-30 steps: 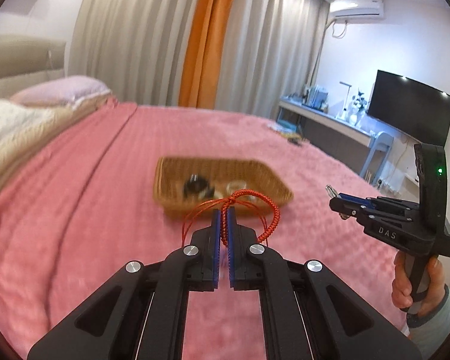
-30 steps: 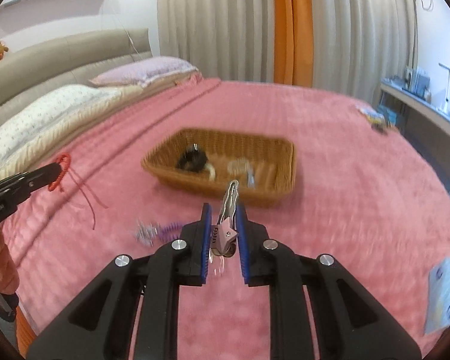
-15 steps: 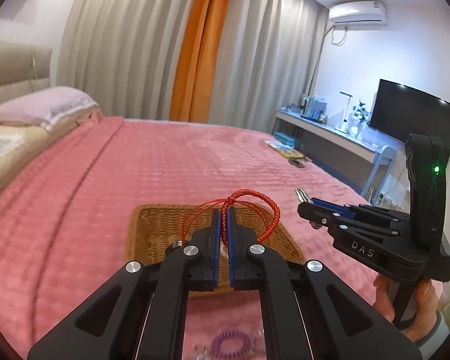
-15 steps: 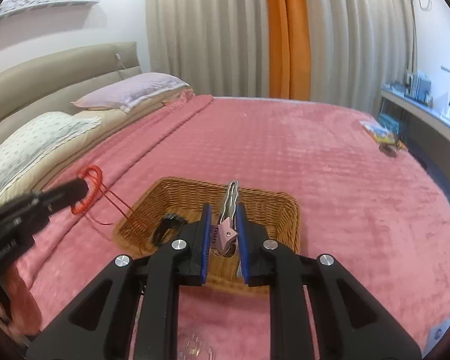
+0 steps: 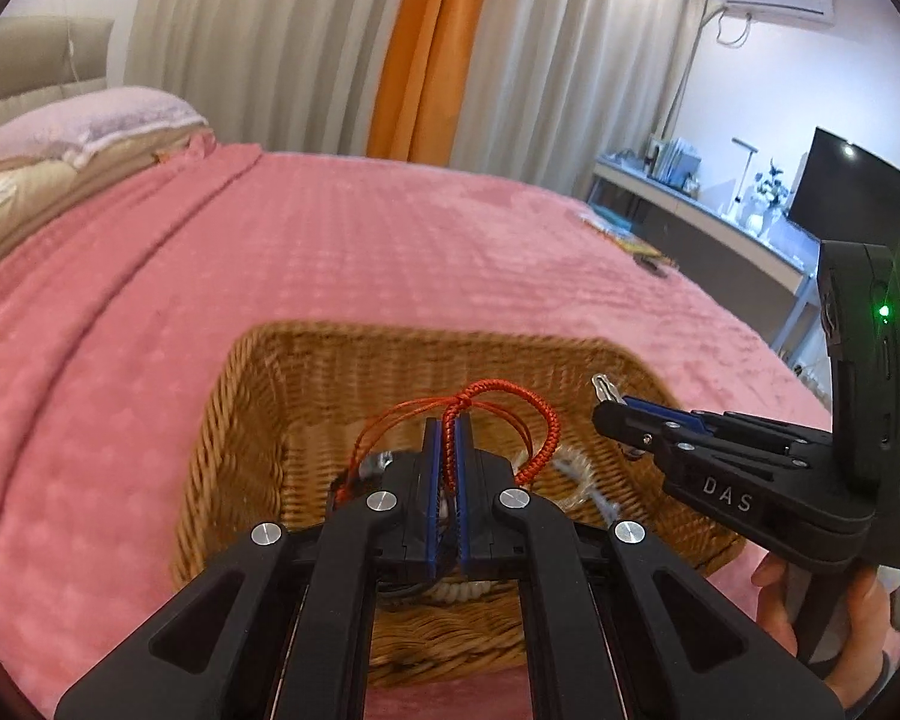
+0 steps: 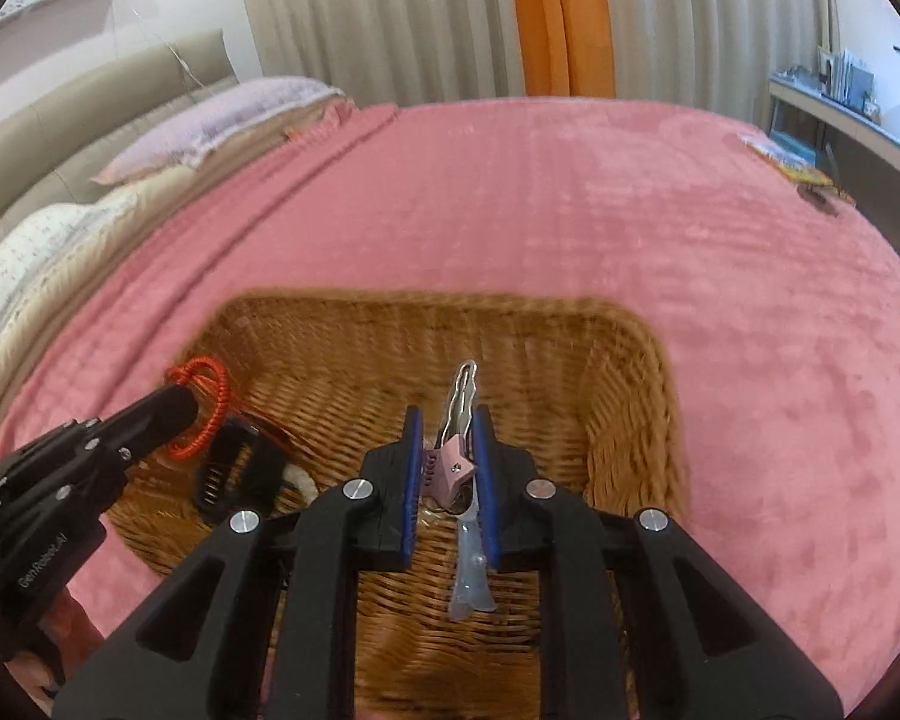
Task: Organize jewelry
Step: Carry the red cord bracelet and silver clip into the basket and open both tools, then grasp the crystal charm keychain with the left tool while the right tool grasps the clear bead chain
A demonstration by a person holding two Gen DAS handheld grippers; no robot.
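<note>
Two grippers hang over one wicker basket (image 5: 258, 408). Left gripper (image 5: 448, 420) has its blue pads pressed together on one red cord bracelet (image 5: 498, 414), whose braided loop and thin strands stick up past the fingertips above the basket's inside. Right gripper (image 6: 447, 426) pinches one pink hair clip (image 6: 450, 471) between its pads, its metal prongs pointing forward over the basket floor; a pale bluish piece hangs below the clip, too blurred to name.

Inside the basket (image 6: 630, 372) lie one black claw clip (image 6: 234, 474) near the left wall and a pale, whitish item beside it, mostly covered by the gripper. In the left wrist view a coiled white piece and something silvery show under the fingers, too hidden to name or count.

A second ago the basket sat well ahead of both grippers on the pink bedspread (image 5: 390, 252); now it fills the lower middle of both views, with both held items over it. The purple coil and the small sparkly piece seen on the bedspread earlier are out of view.

One hand (image 5: 810, 618) grips the right tool's handle, cut off at the frame edge. Basket weave and bedspread are motion-blurred.
</note>
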